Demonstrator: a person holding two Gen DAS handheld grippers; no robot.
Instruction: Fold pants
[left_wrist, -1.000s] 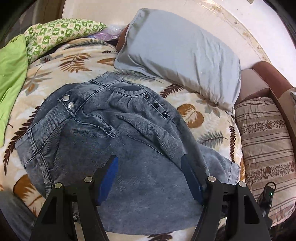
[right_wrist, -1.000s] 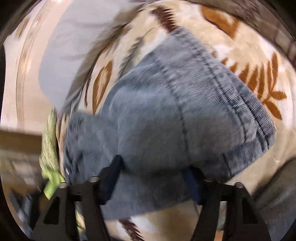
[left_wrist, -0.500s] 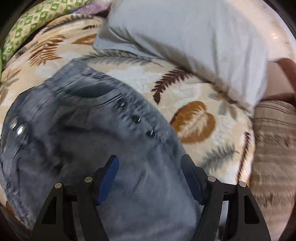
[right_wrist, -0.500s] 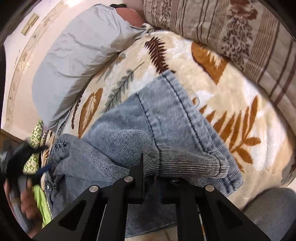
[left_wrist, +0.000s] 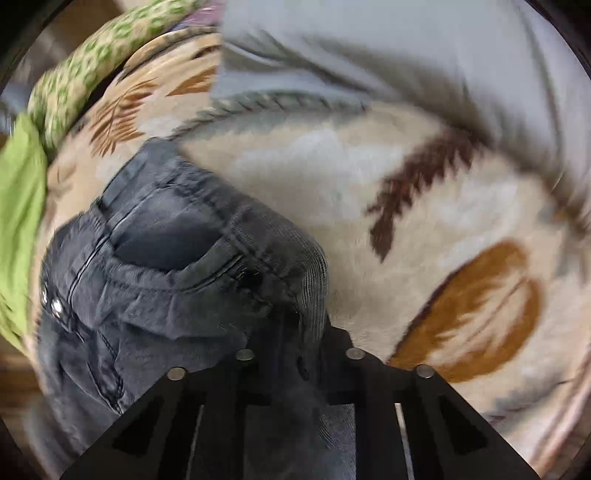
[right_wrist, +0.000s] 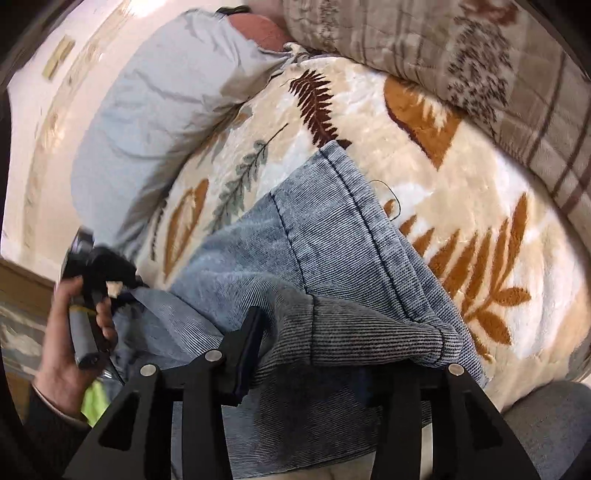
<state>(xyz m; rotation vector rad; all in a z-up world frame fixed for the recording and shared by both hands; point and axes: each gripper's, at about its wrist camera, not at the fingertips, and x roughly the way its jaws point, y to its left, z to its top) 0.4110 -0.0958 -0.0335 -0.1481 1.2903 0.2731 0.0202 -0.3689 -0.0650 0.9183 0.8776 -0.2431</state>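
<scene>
Grey-blue denim pants (left_wrist: 166, 258) lie crumpled on a leaf-patterned blanket (left_wrist: 443, 221). My left gripper (left_wrist: 295, 325) points steeply down at the right end of the waistband and is shut on a pinch of that fabric. In the right wrist view a folded pant leg (right_wrist: 325, 229) lies across my right gripper (right_wrist: 343, 332). Its jaws are opening. The left finger (right_wrist: 251, 343) shows, while cloth covers the right one. The fold rests between them. Far left, a hand (right_wrist: 62, 332) holds the left gripper (right_wrist: 125, 286) at the pants' other end.
A grey pillow (right_wrist: 155, 110) lies at the head of the bed. A striped, flowered cushion (right_wrist: 480, 55) borders the blanket on the right. Green cloth (left_wrist: 18, 206) and a green-patterned cover (left_wrist: 92, 62) sit left of the pants.
My left gripper swept right and down along the waistband and shut on its right end. My right gripper, shut on the pant leg half a second ago, has spread its jaws.
</scene>
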